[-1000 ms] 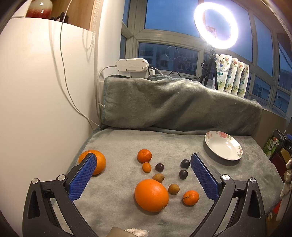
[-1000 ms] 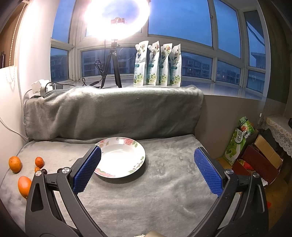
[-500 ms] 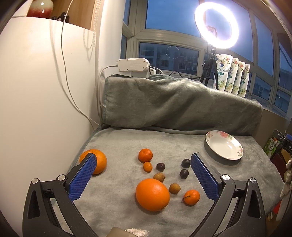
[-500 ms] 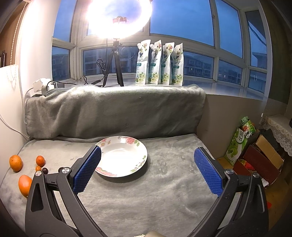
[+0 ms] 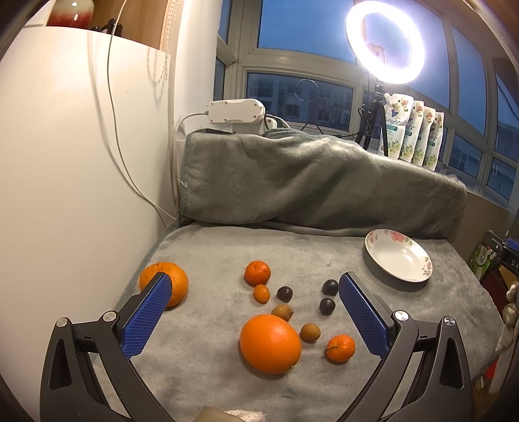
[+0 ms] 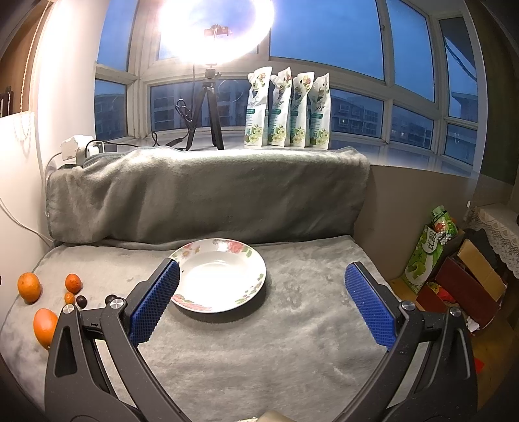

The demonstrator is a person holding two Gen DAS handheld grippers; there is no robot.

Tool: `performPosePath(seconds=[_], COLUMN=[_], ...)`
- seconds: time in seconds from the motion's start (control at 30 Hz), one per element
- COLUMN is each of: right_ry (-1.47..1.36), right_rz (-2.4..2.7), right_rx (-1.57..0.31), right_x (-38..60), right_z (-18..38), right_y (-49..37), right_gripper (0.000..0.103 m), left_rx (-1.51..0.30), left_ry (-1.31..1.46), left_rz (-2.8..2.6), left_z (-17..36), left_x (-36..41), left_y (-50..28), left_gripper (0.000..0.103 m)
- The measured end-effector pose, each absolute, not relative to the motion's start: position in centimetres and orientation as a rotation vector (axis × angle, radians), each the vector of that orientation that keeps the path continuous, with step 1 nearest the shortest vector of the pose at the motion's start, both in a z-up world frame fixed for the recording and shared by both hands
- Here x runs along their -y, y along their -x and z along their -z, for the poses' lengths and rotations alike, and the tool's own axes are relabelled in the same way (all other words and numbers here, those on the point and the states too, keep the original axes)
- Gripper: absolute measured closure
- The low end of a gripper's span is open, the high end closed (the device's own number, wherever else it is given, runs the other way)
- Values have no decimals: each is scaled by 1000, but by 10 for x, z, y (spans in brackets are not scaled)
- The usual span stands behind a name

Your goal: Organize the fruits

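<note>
Fruit lies scattered on the grey blanket [image 5: 211,253]. A large orange [image 5: 270,343] sits nearest, between the fingers of my open left gripper [image 5: 254,292]. Another orange [image 5: 168,282] lies behind the left finger. Around them are a mandarin [image 5: 257,273], a smaller one [image 5: 340,348], a tiny kumquat [image 5: 261,293], dark plums [image 5: 330,287] and brown longans [image 5: 310,332]. A white floral plate [image 5: 398,259], empty, lies at the right. In the right wrist view the plate [image 6: 220,274] is just ahead of my open right gripper [image 6: 261,279], partly behind its left finger. The fruit [image 6: 29,287] shows at the far left.
A blanket-covered backrest [image 6: 207,191] rises behind the surface. A ring light on a tripod [image 6: 212,29] and several pouches [image 6: 287,108] stand on the sill. A white wall [image 5: 71,168] with a cable bounds the left. Boxes and a green bag [image 6: 428,250] sit off the right edge.
Both views have shifted slightly: the fruit and the plate drift a little right in their frames. Both grippers stay open and empty.
</note>
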State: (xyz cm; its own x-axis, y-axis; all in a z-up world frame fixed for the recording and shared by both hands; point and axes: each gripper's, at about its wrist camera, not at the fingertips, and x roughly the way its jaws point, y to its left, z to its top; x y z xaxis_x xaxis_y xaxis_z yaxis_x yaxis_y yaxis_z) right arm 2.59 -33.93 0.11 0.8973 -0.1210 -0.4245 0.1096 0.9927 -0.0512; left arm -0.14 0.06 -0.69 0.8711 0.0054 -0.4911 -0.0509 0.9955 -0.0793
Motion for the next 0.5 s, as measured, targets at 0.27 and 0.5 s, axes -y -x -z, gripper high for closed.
performPosePath(seconds=[0.27, 0.5], right_ry=[29, 20], right_rz=[81, -27], right_rx=[-474, -527], right_x=[337, 326], right_z=[2, 10], right_y=[-33, -46], right_gripper=[0, 0], left_rx=[-538, -575], left_ry=[108, 147], left_rz=[-25, -21], left_z=[14, 26], left_x=[-4, -14], left_y=[1, 3], left_gripper=[1, 1])
